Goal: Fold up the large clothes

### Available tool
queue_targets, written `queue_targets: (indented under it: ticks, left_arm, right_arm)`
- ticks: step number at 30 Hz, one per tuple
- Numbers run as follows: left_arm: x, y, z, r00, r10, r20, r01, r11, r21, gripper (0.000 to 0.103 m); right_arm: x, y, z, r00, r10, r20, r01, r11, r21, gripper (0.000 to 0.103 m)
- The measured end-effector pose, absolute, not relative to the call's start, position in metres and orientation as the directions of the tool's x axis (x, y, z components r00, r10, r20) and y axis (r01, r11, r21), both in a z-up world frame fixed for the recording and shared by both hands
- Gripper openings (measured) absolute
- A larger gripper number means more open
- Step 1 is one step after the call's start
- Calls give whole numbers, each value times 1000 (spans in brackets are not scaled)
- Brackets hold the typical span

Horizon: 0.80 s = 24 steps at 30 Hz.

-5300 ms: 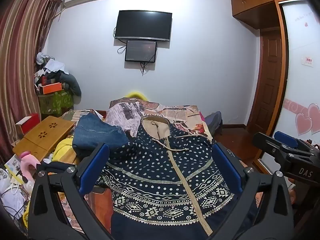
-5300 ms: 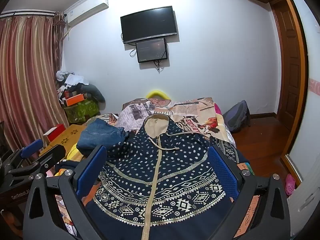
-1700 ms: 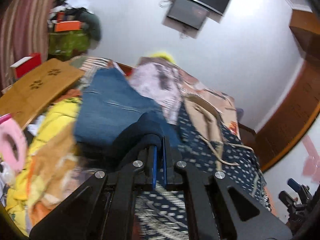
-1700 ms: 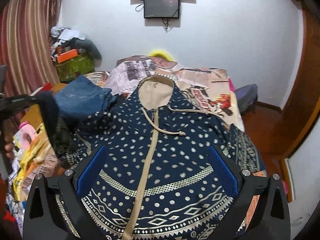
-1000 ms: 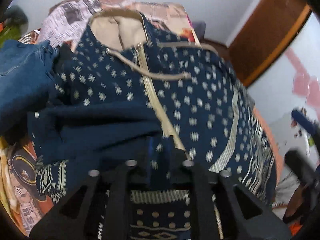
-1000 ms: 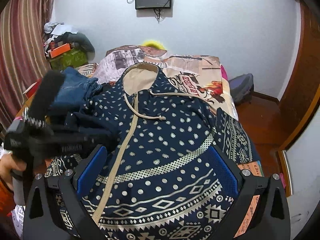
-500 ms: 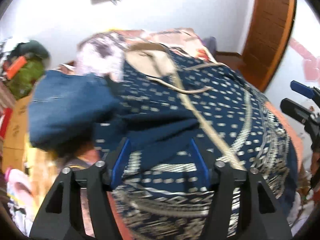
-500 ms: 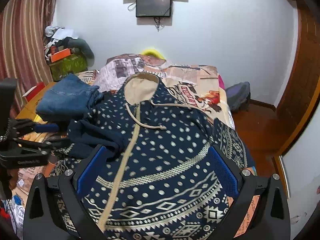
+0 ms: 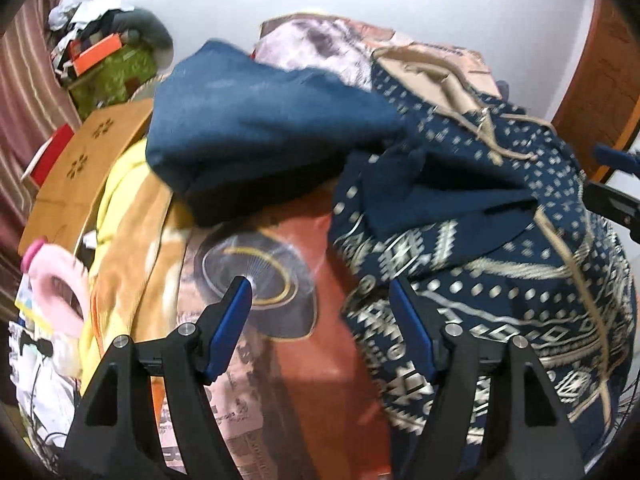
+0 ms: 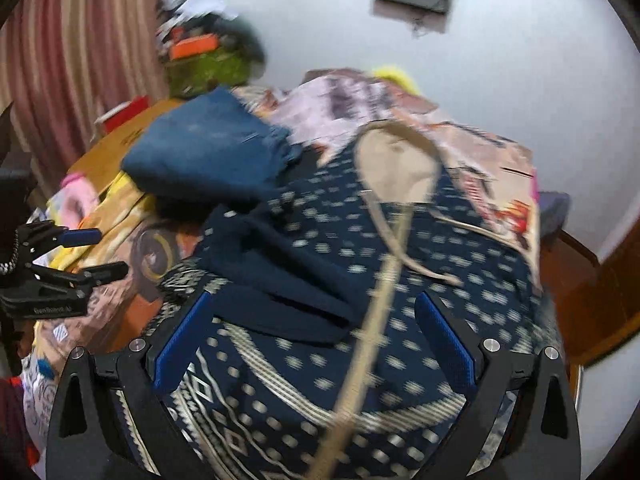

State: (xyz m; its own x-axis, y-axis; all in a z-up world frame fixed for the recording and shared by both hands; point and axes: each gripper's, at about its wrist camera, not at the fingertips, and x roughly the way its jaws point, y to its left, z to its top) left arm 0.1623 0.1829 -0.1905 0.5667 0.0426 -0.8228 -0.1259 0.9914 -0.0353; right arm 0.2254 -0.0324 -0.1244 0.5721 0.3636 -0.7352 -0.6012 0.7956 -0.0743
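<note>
1. The left gripper (image 9: 322,312) stands with its blue-padded jaws spread wide and nothing between them, above the printed bedspread (image 9: 288,280).
2. The navy patterned hoodie (image 9: 500,264) lies flat just right of the gripper, its near sleeve (image 9: 440,196) folded across the chest.
3. Folded blue jeans (image 9: 256,128) lie beyond the gripper, touching the hoodie's shoulder.
4. A wooden lap table (image 9: 88,160) sits left of the jeans, with a pink ring-shaped object (image 9: 60,292) nearer.
5. The right gripper (image 9: 612,196) shows at the hoodie's far right edge.
</note>
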Motion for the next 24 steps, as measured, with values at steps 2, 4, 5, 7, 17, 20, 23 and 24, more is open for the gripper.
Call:
queue_targets:
  ticks: [2, 4, 5, 7, 17, 20, 23, 24]
  left_arm:
    - [162, 185, -200, 555, 36, -831, -130, 990, -45, 70]
    - [163, 187, -209, 546, 25, -837, -129, 990, -55, 70]
    - [165, 187, -213, 541, 18, -841, -125, 990, -59, 70]
    - [168, 185, -220, 534, 13, -845, -118, 991, -59, 70]
    - [191, 180, -251, 485, -29, -874, -85, 993, -81, 70]
    - [198, 178, -258, 471, -42, -881, -80, 993, -90, 70]
    - [206, 176, -264, 459, -40, -888, -83, 993, -88, 70]
    - [208, 176, -266, 459, -38, -888, -88, 992, -88, 70]
  right_arm:
    - [230, -11, -135, 535, 372, -759, -642, 763, -78, 98]
    - [237, 7, -147, 497, 367, -786, -670, 738, -80, 92]
    - [241, 15, -154, 473, 362, -803, -684, 726, -76, 89]
    - [250, 29, -168, 430, 348, -833, -700, 711, -64, 77]
    - [269, 71, -223, 321, 245, -915, -765, 637, -98, 64]
    - [267, 75, -234, 313, 228, -922, -779, 617, -112, 60]
    - [268, 71, -230, 292, 258, -921, -780, 621, -73, 29]
    - [269, 70, -227, 287, 265, -921, -774, 630, -60, 22]
